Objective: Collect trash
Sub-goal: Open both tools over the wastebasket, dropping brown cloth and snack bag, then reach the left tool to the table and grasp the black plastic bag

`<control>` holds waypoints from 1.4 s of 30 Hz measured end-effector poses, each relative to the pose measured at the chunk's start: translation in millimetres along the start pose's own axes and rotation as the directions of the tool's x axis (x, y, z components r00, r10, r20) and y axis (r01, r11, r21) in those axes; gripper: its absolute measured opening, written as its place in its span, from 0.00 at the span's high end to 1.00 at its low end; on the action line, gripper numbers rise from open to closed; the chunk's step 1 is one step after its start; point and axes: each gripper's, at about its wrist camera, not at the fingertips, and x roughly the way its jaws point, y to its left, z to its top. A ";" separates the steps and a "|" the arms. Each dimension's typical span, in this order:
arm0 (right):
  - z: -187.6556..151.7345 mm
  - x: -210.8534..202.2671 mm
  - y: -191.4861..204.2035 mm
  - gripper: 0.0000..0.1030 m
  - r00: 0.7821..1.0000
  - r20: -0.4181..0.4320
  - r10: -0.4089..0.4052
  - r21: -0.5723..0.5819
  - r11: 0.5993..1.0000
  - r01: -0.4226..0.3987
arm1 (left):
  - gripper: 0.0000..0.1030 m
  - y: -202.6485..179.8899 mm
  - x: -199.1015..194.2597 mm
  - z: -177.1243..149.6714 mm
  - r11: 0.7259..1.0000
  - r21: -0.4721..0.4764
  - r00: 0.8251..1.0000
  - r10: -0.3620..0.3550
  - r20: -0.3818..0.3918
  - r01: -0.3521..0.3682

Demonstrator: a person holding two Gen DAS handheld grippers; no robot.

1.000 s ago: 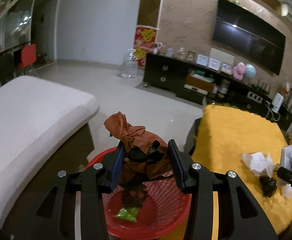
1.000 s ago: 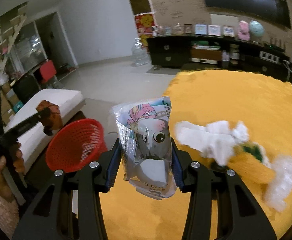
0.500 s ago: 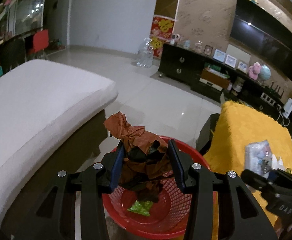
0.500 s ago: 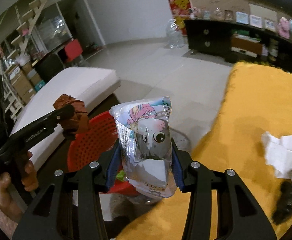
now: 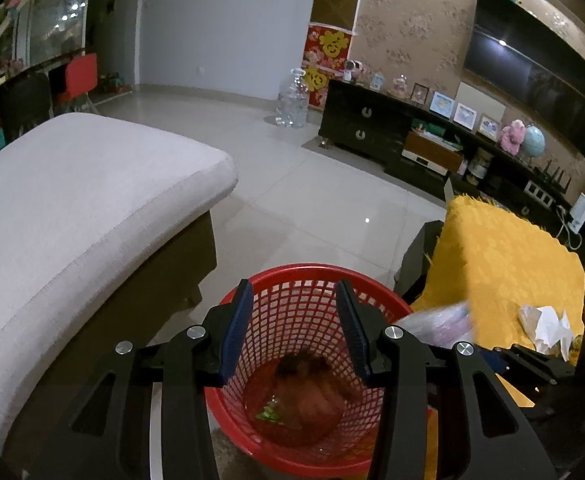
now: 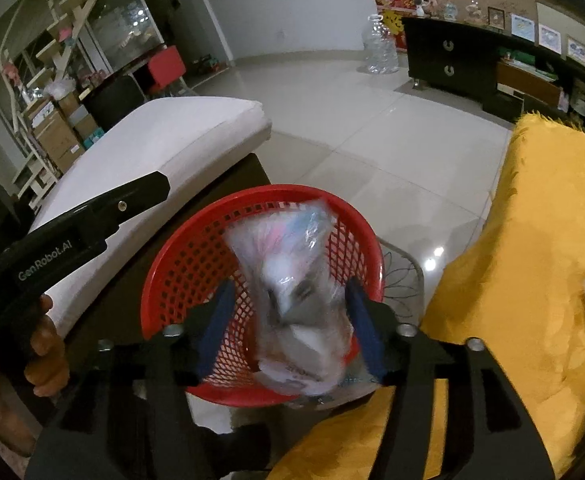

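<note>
Two tools over the red basket (image 5: pixel 304 276)
Left tool (image 5: pixel 294 328) spread, brown wrapper (image 5: pixel 312 392) lying inside; right tool (image 6: pixel 292 328) spread around a blurred plastic packet (image 6: pixel 296 296).

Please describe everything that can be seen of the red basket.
The red basket is round, looks like plastic, and has lattice walls and a smooth rim. It stands upright on the floor between the white cushion and the yellow cloth. On its bottom lie the brown crumpled paper and a green scrap. The left gripper hangs open above it. In the right wrist view the clear printed bag, blurred, is over its opening between the right gripper's spread fingers.
</note>
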 end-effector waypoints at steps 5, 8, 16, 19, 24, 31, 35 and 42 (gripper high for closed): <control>-6.2 -9.1 -6.6 0.32 1.000 0.020 -0.013 0.027 1.000 0.013 | 0.57 2.1 -0.5 -0.2 1.000 -0.021 1.000 -0.005 -0.007 0.005; -11.0 -20.0 -14.2 0.31 0.999 0.033 -0.032 0.034 0.999 0.030 | 0.44 4.0 -1.7 -0.3 0.999 -0.037 1.000 -0.004 -0.003 0.004; -31.2 -57.0 -29.4 0.26 0.989 0.093 -0.113 0.041 0.993 0.110 | 0.25 -0.4 -12.6 -0.5 0.999 -0.034 0.999 0.000 0.052 0.002; -41.4 -72.4 -34.7 0.26 0.982 0.115 -0.147 0.043 0.989 0.143 | 0.23 -4.6 -14.5 0.0 1.000 -0.028 0.998 -0.005 0.067 0.007; -62.2 -102.7 -49.1 0.25 0.967 0.145 -0.210 0.059 0.977 0.203 | 0.22 -11.5 -14.8 -2.6 1.000 -0.018 0.998 -0.023 0.065 0.024; -109.9 -171.1 -97.6 0.24 0.895 0.179 -0.408 0.096 0.913 0.397 | 0.22 -36.8 -16.8 -9.8 0.998 0.028 0.996 -0.066 0.063 0.064; -139.0 -210.0 -133.1 0.18 0.830 0.191 -0.525 0.180 0.850 0.496 | 0.22 -58.9 -15.8 -18.4 0.994 0.081 0.995 -0.081 0.053 0.077; -188.3 -249.5 -198.4 0.18 0.743 0.140 -0.654 0.366 0.732 0.575 | 0.22 -90.2 -13.6 -35.1 0.982 0.151 0.993 -0.116 0.020 0.111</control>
